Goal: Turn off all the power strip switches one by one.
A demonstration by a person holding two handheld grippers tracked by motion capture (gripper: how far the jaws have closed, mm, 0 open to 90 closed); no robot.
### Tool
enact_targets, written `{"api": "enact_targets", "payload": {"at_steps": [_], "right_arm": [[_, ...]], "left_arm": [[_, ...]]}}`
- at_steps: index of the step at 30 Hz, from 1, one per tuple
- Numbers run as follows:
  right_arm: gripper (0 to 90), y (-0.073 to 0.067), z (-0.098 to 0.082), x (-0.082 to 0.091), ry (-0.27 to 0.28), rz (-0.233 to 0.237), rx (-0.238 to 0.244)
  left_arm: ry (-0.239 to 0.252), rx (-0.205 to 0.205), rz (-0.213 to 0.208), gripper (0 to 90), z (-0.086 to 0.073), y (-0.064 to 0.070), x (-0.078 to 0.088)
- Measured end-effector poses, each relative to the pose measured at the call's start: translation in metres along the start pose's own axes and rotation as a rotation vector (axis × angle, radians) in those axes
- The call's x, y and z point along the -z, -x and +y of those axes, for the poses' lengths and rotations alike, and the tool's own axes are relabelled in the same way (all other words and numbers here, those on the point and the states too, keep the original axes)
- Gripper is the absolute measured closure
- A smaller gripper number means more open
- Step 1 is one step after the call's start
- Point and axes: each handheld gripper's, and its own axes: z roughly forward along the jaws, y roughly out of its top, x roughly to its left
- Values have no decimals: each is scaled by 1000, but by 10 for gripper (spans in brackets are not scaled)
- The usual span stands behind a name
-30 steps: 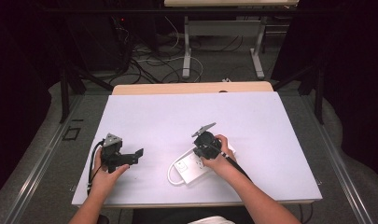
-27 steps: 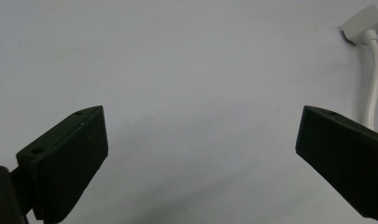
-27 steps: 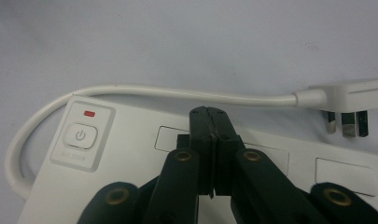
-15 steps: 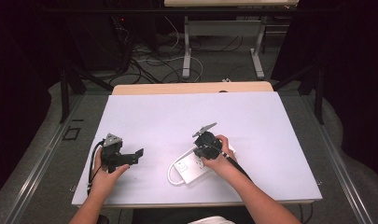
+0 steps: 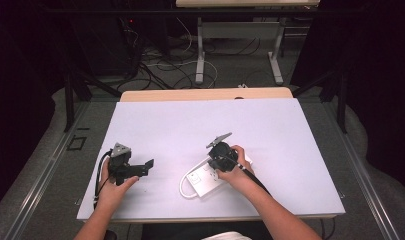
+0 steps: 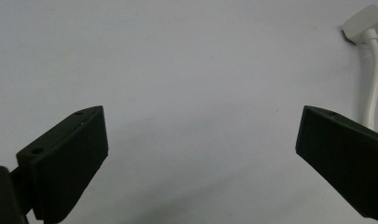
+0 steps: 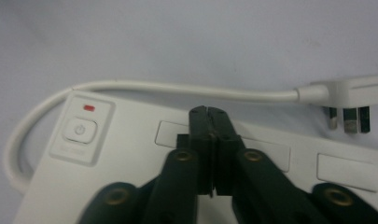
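From the high view, a white power strip [image 5: 210, 176] lies on the pale worktop [image 5: 190, 125], toward its near edge and right of centre. Its white cable [image 5: 182, 186] loops out from the strip's left end. The right tongs [image 5: 221, 152] rest on top of the strip, held by the right hand [image 5: 233, 167]. The left tongs [image 5: 140, 169] lie well to the left of the strip, in the left hand [image 5: 112, 185].

In the left gripper view, the left tongs [image 6: 200, 149] are released, jaws wide apart over bare worktop, with the cable [image 6: 372, 88] at the right edge.

In the right gripper view, the right tongs [image 7: 215, 140] are clenched, jaws pressed together with nothing between them, tips over the strip [image 7: 130, 158]. At the strip's left end are a round power button [image 7: 80, 129] and a small red light [image 7: 89, 108]. Beyond the strip, the cable [image 7: 177, 87] runs to a white plug [image 7: 350, 93] lying flat, prongs showing.
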Motion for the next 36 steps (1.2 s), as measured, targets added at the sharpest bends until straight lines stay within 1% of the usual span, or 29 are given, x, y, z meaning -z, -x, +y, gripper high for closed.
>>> {"api": "enact_targets", "payload": {"at_steps": [1,2,6,7,9,11,12,16,17,18,21,23,25,26,27,30,32,34,35,36], "right_arm": [[900,1,-1,-2,31,1,0],[900,1,-1,0,8,4,-2],[900,1,-1,0,8,4,-1],[900,2,-1,0,12,6,12],[900,1,-1,0,8,8,-4],[900,1,-2,-1,25,5,-6],[900,1,-1,0,10,8,-6],[900,1,-1,0,11,7,-8],[900,1,-2,0,20,8,-9],[900,1,-1,0,9,5,-15],[900,2,-1,0,10,16,-15],[900,3,-1,0,15,11,-16],[900,4,-1,0,13,12,-1],[900,4,-1,0,20,12,-10],[900,4,-1,0,12,3,-17],[900,5,0,2,22,8,-23],[900,8,0,3,26,2,-21],[900,9,0,4,23,1,-38],[900,11,0,4,38,-6,-27],[900,11,0,5,26,-5,-38]], "left_arm": [[0,-1,-1,21,0,0,0],[1,-1,-1,21,0,0,0],[0,1,1,21,0,0,0],[1,1,1,21,0,0,0],[1,1,1,21,0,0,0],[1,1,1,21,0,0,0],[0,0,0,21,0,0,0],[4,2,0,22,0,0,0],[4,2,1,21,0,0,0],[4,2,0,21,0,0,0],[0,2,1,22,0,0,0],[-1,1,0,21,0,0,0],[0,2,0,22,0,0,0],[9,3,3,22,0,0,-1],[9,3,3,22,0,0,-1],[11,3,2,22,0,0,-1],[10,3,2,22,0,0,-1],[-2,1,1,22,0,0,0],[-1,2,0,22,0,0,0],[-1,1,0,22,0,0,0]]}}
